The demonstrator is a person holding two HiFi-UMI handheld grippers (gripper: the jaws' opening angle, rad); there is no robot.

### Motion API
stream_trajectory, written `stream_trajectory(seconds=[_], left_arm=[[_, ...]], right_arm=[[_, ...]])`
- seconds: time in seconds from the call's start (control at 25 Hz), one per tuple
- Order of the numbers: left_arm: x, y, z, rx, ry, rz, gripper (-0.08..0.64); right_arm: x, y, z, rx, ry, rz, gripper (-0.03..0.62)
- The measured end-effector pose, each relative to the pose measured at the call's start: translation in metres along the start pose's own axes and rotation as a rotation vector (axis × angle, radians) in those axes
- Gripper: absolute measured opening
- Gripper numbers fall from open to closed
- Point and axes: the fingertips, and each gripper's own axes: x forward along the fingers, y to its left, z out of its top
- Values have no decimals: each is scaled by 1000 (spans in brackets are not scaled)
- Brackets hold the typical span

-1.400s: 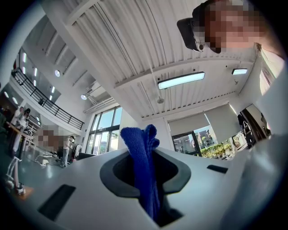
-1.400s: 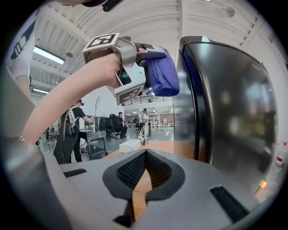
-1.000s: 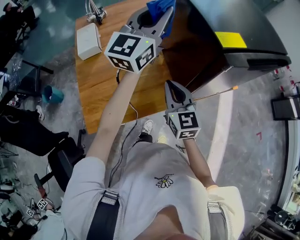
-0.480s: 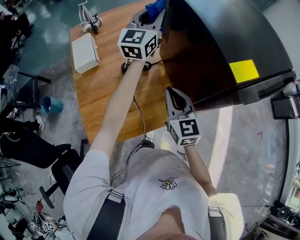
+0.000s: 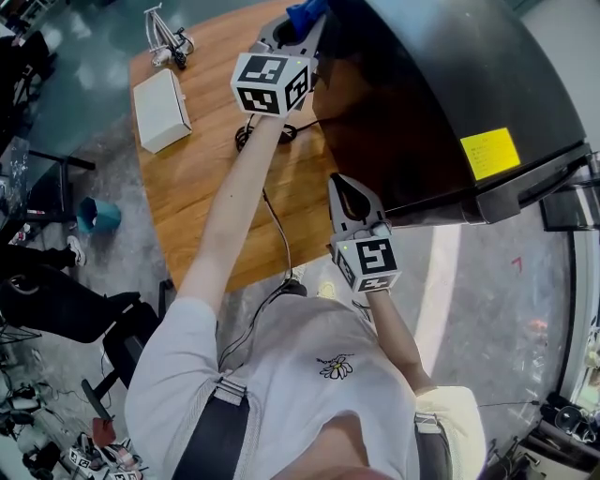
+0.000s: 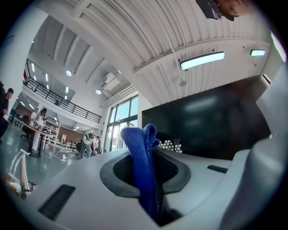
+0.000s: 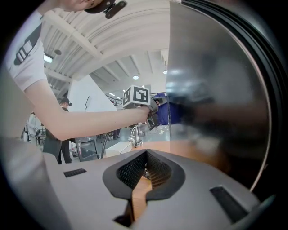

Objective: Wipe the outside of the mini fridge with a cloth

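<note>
On the wooden table (image 5: 197, 187), 10 o'clock in the head view: white box (image 5: 161, 110), with a cable bundle (image 5: 164, 33) past it at 11. Left gripper (image 5: 298, 30) at 12 o'clock, jaws clamped on a blue cloth (image 5: 305, 13). The cloth sits right at the left face of the black mini fridge (image 5: 422, 84); contact not clear. The fridge spans 1 to 3 o'clock and carries a yellow sticker (image 5: 489, 153). Right gripper (image 5: 343, 187) near centre, beside the fridge's near face, jaws closed to a thin slit, nothing between.
</note>
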Motion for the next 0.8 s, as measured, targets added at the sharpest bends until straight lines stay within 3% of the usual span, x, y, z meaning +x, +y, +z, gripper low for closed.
stream_trajectory(seconds=[0.44, 0.8], left_arm=[[-24, -43, 1, 7, 5, -46, 64], [-61, -101, 19, 18, -16, -75, 64]], right_arm=[[-22, 5, 0, -31, -8, 1, 12], [-73, 19, -17, -36, 12, 8, 12]])
